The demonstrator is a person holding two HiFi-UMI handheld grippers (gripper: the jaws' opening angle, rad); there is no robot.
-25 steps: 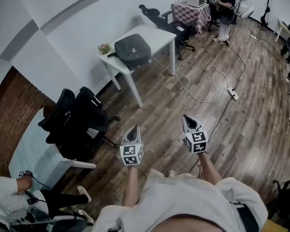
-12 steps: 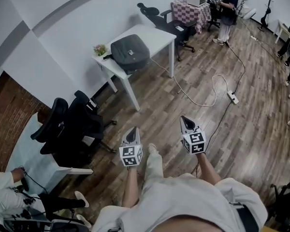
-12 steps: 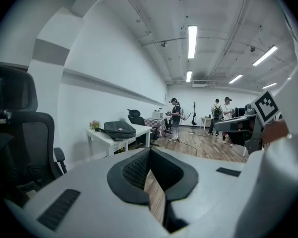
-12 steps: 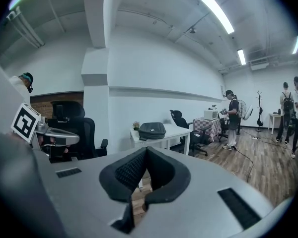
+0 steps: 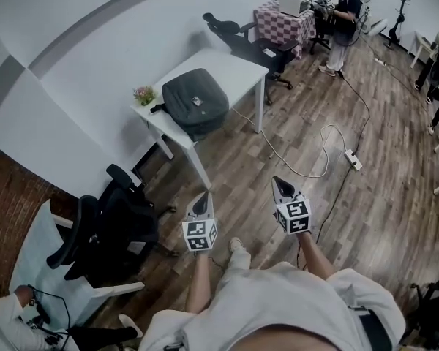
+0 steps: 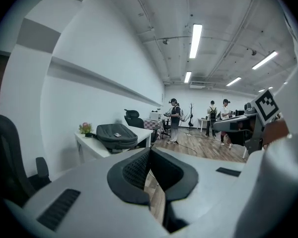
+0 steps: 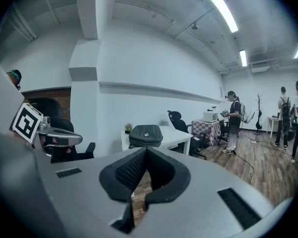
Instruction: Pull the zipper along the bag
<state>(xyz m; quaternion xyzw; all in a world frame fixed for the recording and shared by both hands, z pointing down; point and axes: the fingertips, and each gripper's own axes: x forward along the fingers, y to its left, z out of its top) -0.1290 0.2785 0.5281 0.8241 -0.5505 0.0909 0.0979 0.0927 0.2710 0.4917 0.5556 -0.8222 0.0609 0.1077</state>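
You are only at the approach step: the bag (image 5: 194, 102) lies flat on the white table (image 5: 230, 58) by the wall, well apart from both tools, with bare floor (image 5: 241, 167) between. Your left gripper (image 5: 200, 198) and right gripper (image 5: 281, 186) are held out in front of you, each with its jaws pressed together on nothing. Next, I judge, you need to reach the table, find the zipper pull, too small to make out from here, open one gripper for it and steady the bag with the other.
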